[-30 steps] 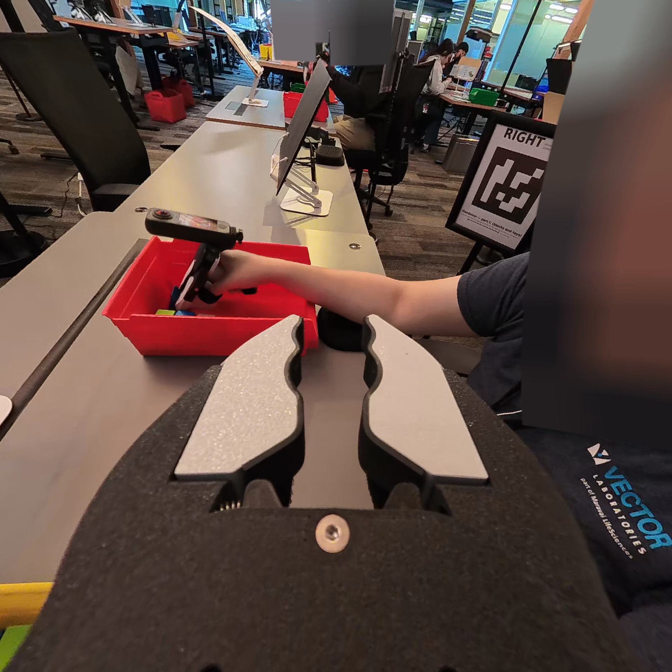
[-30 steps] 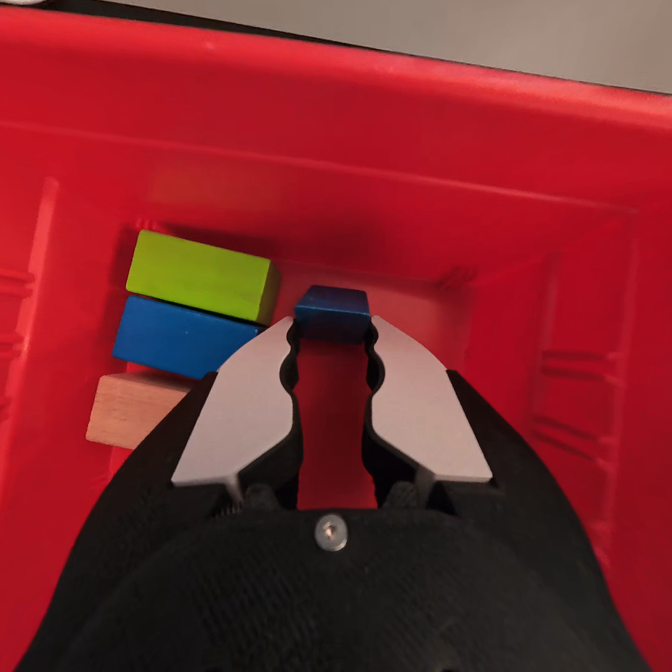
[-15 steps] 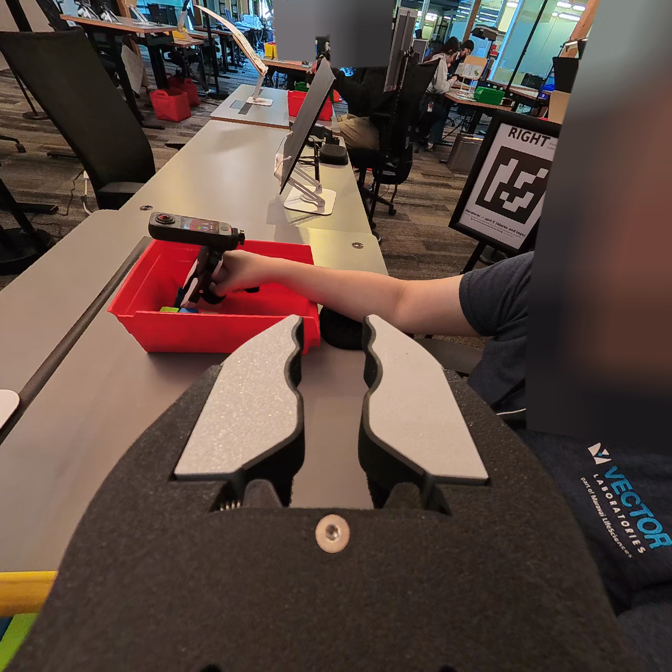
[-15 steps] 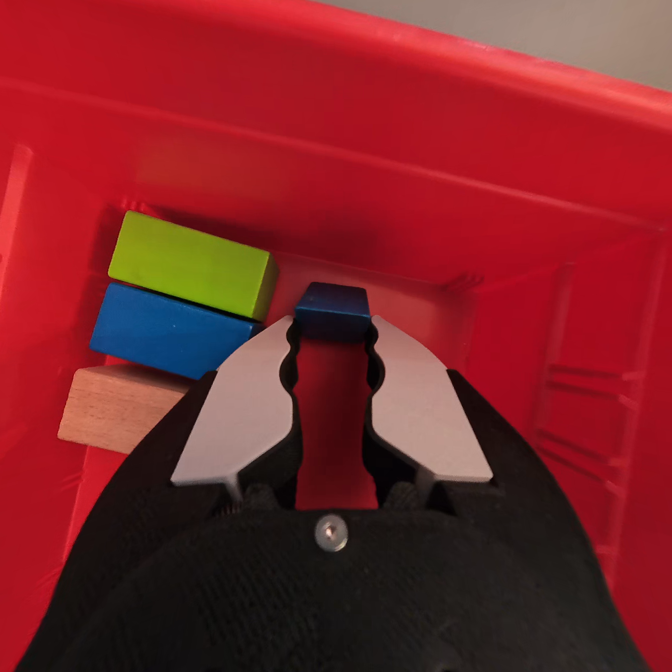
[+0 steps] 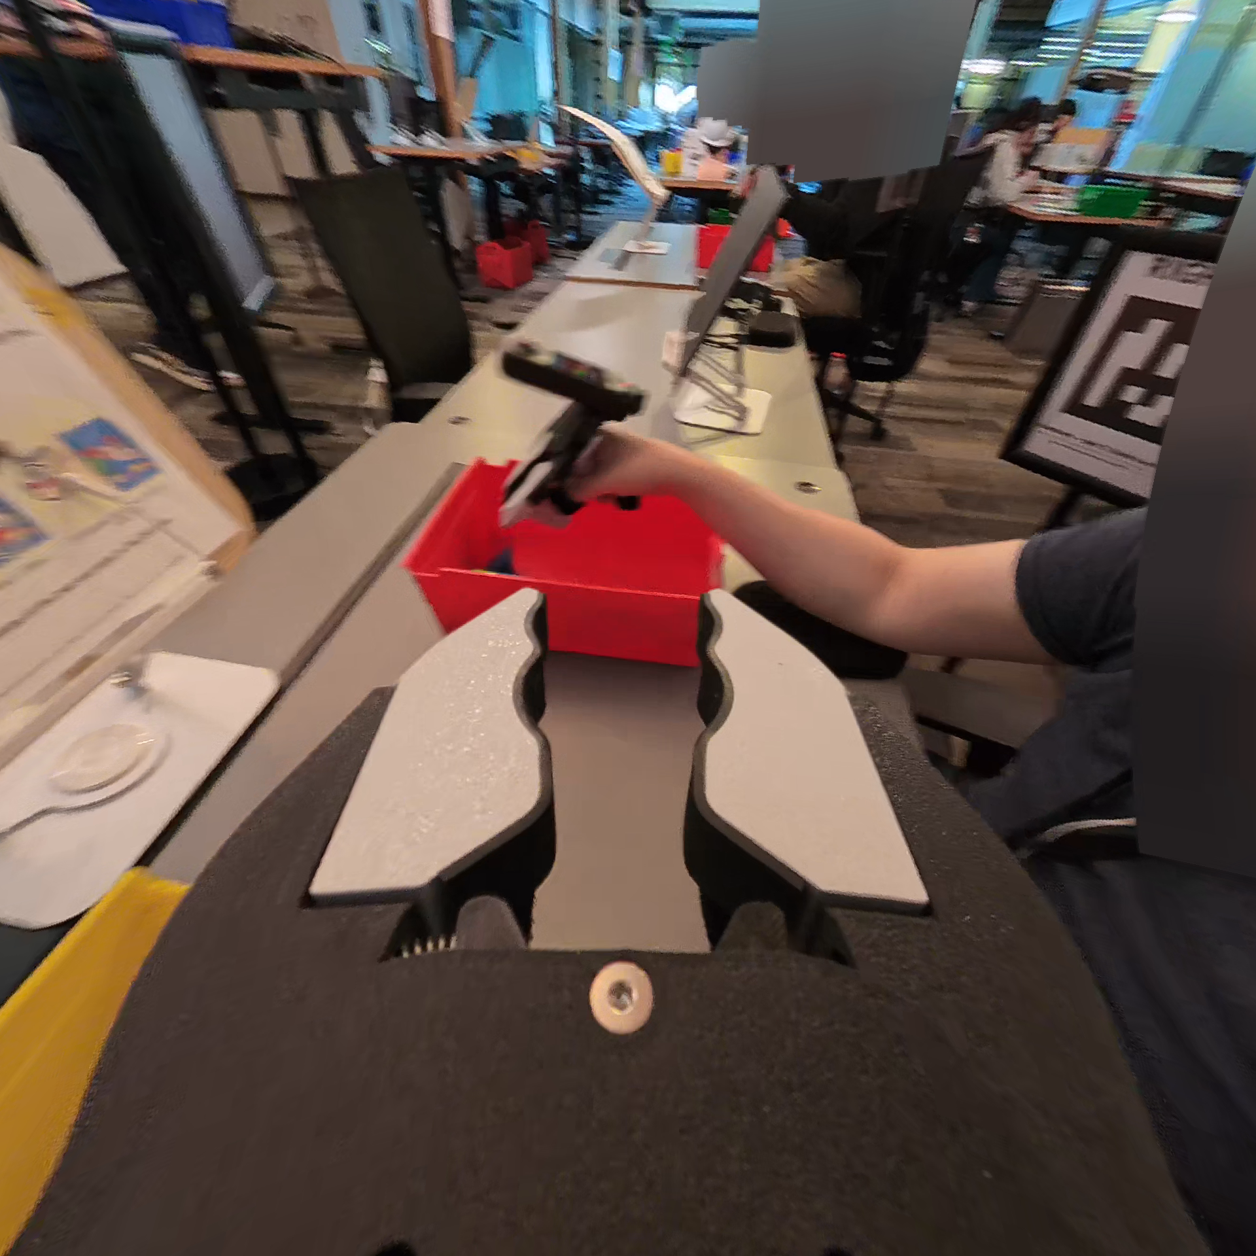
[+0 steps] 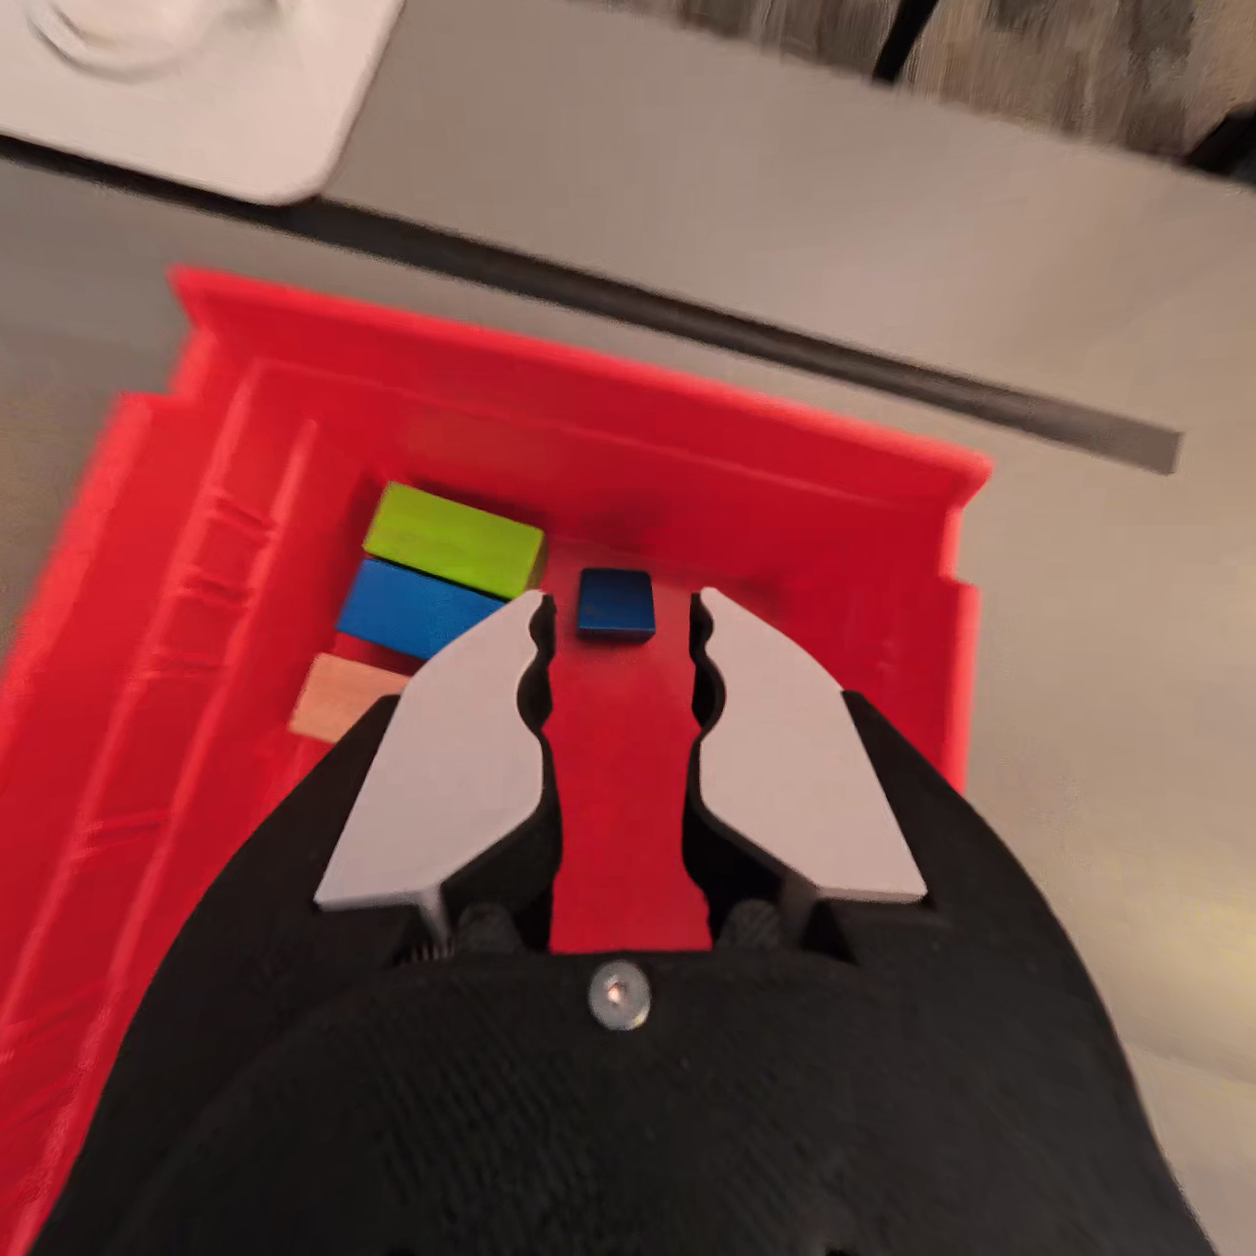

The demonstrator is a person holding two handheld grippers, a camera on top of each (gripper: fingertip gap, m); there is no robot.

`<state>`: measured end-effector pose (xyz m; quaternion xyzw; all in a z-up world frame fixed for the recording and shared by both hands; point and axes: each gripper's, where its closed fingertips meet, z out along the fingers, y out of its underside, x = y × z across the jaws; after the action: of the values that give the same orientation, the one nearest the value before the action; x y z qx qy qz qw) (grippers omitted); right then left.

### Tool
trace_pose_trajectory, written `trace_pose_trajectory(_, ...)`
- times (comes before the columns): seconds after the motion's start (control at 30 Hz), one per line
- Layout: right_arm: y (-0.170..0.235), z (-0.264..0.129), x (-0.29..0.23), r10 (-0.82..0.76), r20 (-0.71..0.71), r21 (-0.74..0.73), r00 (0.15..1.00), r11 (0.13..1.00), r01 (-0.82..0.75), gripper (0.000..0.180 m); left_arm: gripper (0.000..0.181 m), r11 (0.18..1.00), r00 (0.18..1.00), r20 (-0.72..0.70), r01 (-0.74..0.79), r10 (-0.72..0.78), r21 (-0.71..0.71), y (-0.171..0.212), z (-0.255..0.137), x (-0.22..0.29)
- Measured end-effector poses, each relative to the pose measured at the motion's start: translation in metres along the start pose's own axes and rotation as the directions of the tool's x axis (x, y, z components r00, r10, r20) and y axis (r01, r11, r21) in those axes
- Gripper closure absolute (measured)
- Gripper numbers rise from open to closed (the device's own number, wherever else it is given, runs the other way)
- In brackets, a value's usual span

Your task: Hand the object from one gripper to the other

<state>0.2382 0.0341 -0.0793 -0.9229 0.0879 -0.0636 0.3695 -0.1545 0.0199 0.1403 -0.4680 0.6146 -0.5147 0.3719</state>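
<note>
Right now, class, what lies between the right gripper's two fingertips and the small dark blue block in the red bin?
Only bare red bin floor, in the right wrist view: the open right gripper hangs above the small dark blue block.

Black gripper [image 5: 620,601] — grey fingers [image 5: 442,761], silver screw [image 5: 620,998]

Grey desk [image 5: 612,326], black office chair [image 5: 387,272], framed marker sign [image 5: 1128,380]

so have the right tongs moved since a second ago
Yes. The right tongs have pulled up and back from the red bin: its rim and the grey table now show, and the small dark blue block lies loose between open jaws.
</note>
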Motion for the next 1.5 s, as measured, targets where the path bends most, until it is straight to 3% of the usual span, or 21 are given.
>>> trace_pose_trajectory(0.13,-0.04,-0.054,-0.018,-0.014,0.072,0.189,0.997,0.982,0.0,0.141,0.122,0.998,0.972,0.23,-0.055,0.045,0.038,0.02,-0.02,-0.046)
trace_pose_trajectory(0.2,-0.051,-0.075,-0.027,-0.038,0.09,0.252,0.995,0.968,0.014,0.141,0.116,0.997,0.937,0.342,-0.058,0.071,-0.049,0.043,-0.03,-0.073)
trace_pose_trajectory(0.3,-0.058,-0.095,-0.035,-0.088,0.071,0.291,0.994,0.955,0.064,0.141,0.129,0.966,0.899,0.42,-0.017,0.128,-0.257,0.087,-0.046,-0.101)
trace_pose_trajectory(0.37,-0.059,-0.1,-0.041,-0.118,0.061,0.291,0.991,0.952,0.096,0.141,0.135,0.914,0.877,0.442,0.008,0.188,-0.406,0.119,-0.061,-0.112)
trace_pose_trajectory(0.47,-0.057,-0.1,-0.047,-0.155,0.06,0.276,0.986,0.952,0.132,0.141,0.143,0.779,0.833,0.519,0.191,0.193,-0.597,0.17,-0.09,-0.129)
trace_pose_trajectory(0.57,-0.054,-0.095,-0.048,-0.169,0.058,0.254,0.984,0.956,0.15,0.141,0.144,0.663,0.829,0.533,0.303,0.171,-0.685,0.207,-0.099,-0.136)
trace_pose_trajectory(0.8,-0.049,-0.091,-0.043,-0.171,0.053,0.23,0.984,0.961,0.155,0.141,0.132,0.501,0.877,0.47,0.364,0.099,-0.785,0.27,-0.088,-0.143)
trace_pose_trajectory(0.97,-0.045,-0.087,-0.043,-0.176,0.058,0.212,0.983,0.964,0.16,0.141,0.132,0.418,0.877,0.474,0.402,0.078,-0.814,0.293,-0.089,-0.147)
trace_pose_trajectory(1.13,-0.044,-0.085,-0.045,-0.19,0.062,0.201,0.98,0.964,0.174,0.141,0.135,0.43,0.894,0.444,0.377,0.063,-0.82,0.291,-0.082,-0.141)
trace_pose_trajectory(1.5,-0.042,-0.084,-0.045,-0.2,0.06,0.188,0.978,0.964,0.186,0.141,0.14,0.37,0.893,0.446,0.396,0.056,-0.84,0.297,-0.085,-0.136)
